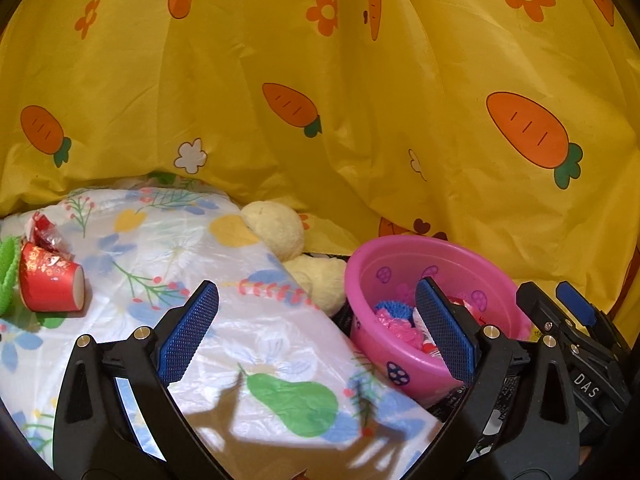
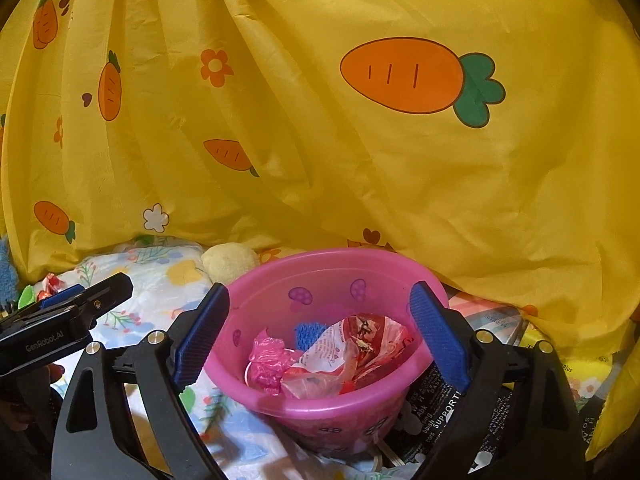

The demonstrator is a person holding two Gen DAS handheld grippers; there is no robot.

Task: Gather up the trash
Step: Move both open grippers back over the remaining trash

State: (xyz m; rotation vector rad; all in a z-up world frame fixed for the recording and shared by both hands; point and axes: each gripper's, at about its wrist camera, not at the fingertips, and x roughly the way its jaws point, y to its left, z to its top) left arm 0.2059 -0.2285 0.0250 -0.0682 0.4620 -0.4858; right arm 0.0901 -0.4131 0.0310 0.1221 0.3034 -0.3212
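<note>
A pink bucket [image 2: 328,404] with mushroom prints stands in front of my right gripper [image 2: 320,336], which is open, its jaws wide to either side of the rim and not touching it. Inside lie a crumpled red-and-white wrapper [image 2: 360,344], a pink plastic scrap [image 2: 268,360] and a blue scrubber [image 2: 308,334]. In the left wrist view my left gripper [image 1: 316,332] is open and empty above the floral sheet [image 1: 180,248], with the bucket [image 1: 400,360] at its right. A red paper cup [image 1: 48,284] lies on its side at the far left, with a red wrapper [image 1: 44,232] just behind it.
A yellow carrot-print curtain [image 1: 360,100] closes off the back. A cream plush toy [image 1: 280,232] lies behind the bucket. A green object [image 1: 8,268] touches the cup at the left edge. Printed packets [image 2: 436,404] lie right of the bucket.
</note>
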